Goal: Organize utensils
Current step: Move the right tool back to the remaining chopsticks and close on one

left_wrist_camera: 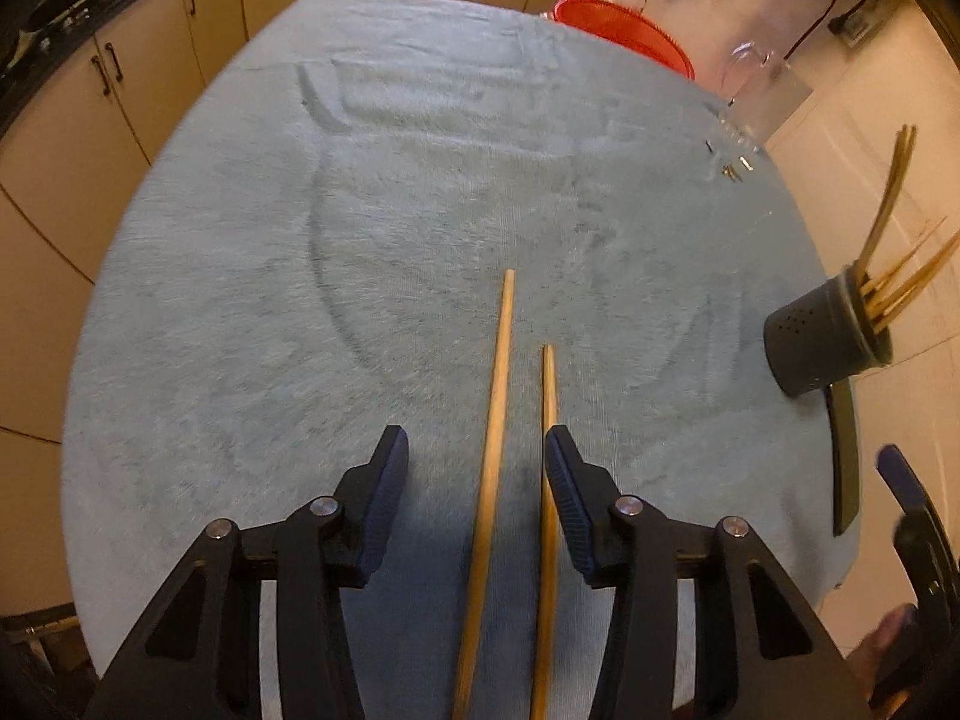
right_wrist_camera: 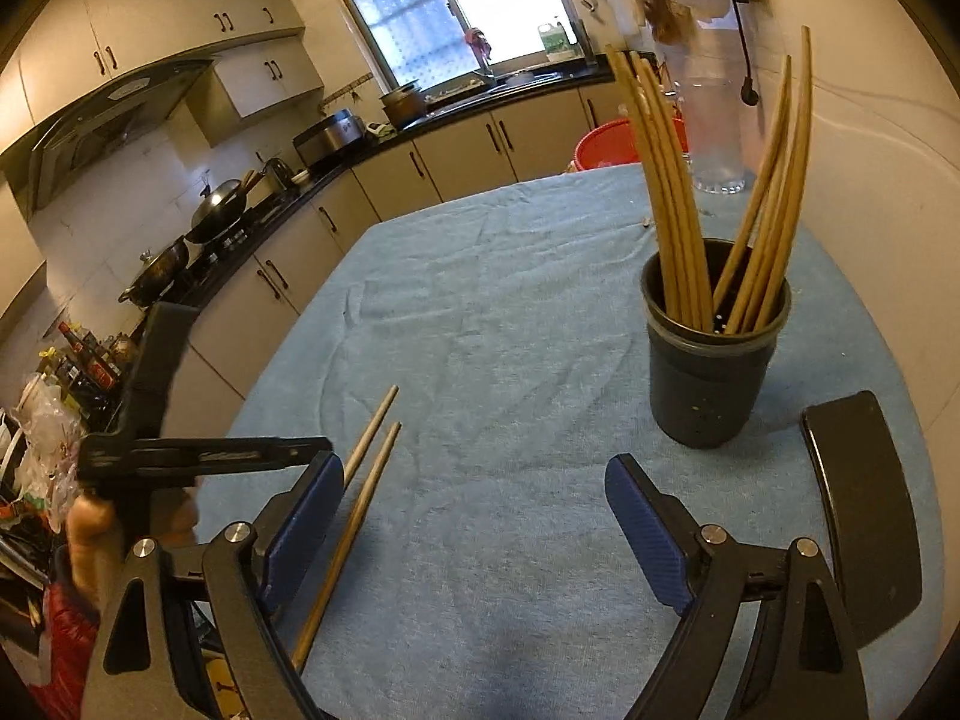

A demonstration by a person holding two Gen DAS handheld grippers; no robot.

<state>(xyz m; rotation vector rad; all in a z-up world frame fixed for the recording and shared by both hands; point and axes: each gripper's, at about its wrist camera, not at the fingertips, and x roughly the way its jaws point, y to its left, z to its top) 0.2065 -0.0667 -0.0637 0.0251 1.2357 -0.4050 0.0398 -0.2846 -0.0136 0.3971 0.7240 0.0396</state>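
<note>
Straddling two loose chopsticks (left_wrist_camera: 498, 420) on the blue cloth (left_wrist_camera: 300, 300), left gripper (left_wrist_camera: 477, 480) jaws apart, unclamped; right gripper (right_wrist_camera: 474, 534) wide, empty; holder (right_wrist_camera: 714, 360) nearby, well stocked; advice: centre both sticks, close evenly, lift level.

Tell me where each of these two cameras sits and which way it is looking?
Left wrist: on the left gripper, looking steeply down at two chopsticks between its open fingers.
Right wrist: on the right gripper, open, facing the cup and kitchen; a hand shows.
Shared: blue cloth, chopsticks, cup.
</note>
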